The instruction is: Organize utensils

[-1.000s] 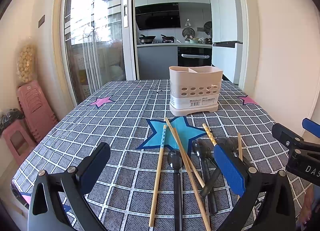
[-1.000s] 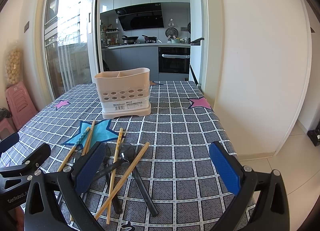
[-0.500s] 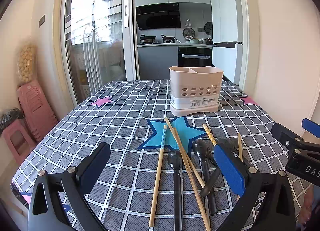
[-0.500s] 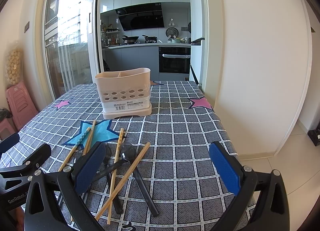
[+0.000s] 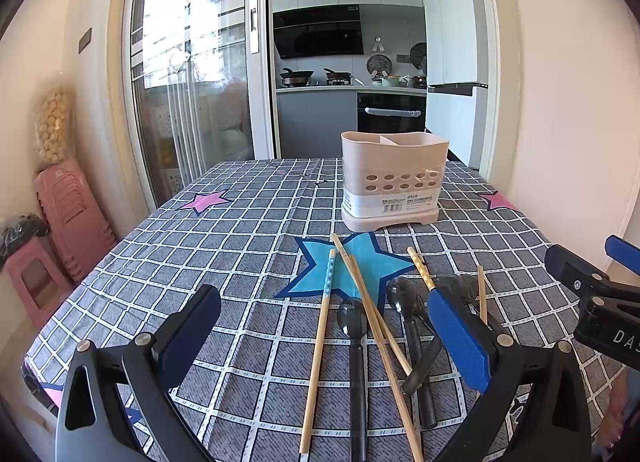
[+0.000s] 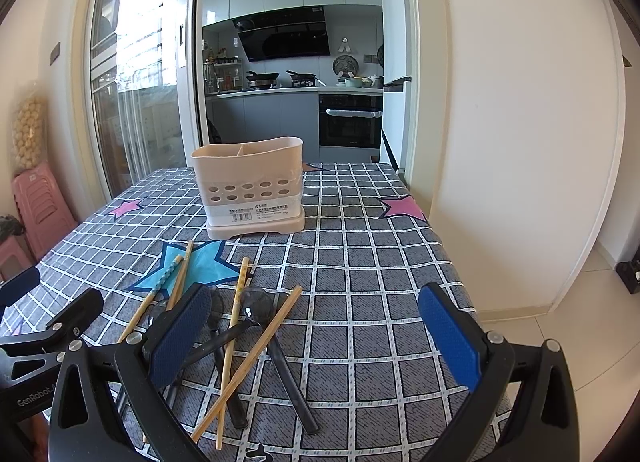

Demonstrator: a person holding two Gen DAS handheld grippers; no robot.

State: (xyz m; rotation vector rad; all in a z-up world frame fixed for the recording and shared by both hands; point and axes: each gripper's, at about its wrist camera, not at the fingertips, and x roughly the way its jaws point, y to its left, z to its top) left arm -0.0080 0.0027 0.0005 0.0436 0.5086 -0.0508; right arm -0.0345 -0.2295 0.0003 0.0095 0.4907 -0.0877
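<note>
A beige two-compartment utensil holder [image 5: 394, 181] [image 6: 250, 187] stands upright at the far middle of the table. Several wooden chopsticks [image 5: 318, 358] [image 6: 231, 338] and black spoons [image 5: 356, 358] [image 6: 276, 346] lie loose and crossed on the cloth in front of it. My left gripper [image 5: 324, 338] is open and empty, held above the near table with the utensils between and beyond its fingers. My right gripper [image 6: 316, 338] is open and empty, to the right of the pile. Each gripper shows at the edge of the other's view.
The table has a grey checked cloth [image 5: 240, 238] with blue and pink stars. Its right edge [image 6: 452, 262] drops off by a white wall. Pink stools [image 5: 60, 218] stand to the left by a glass sliding door. A kitchen lies beyond.
</note>
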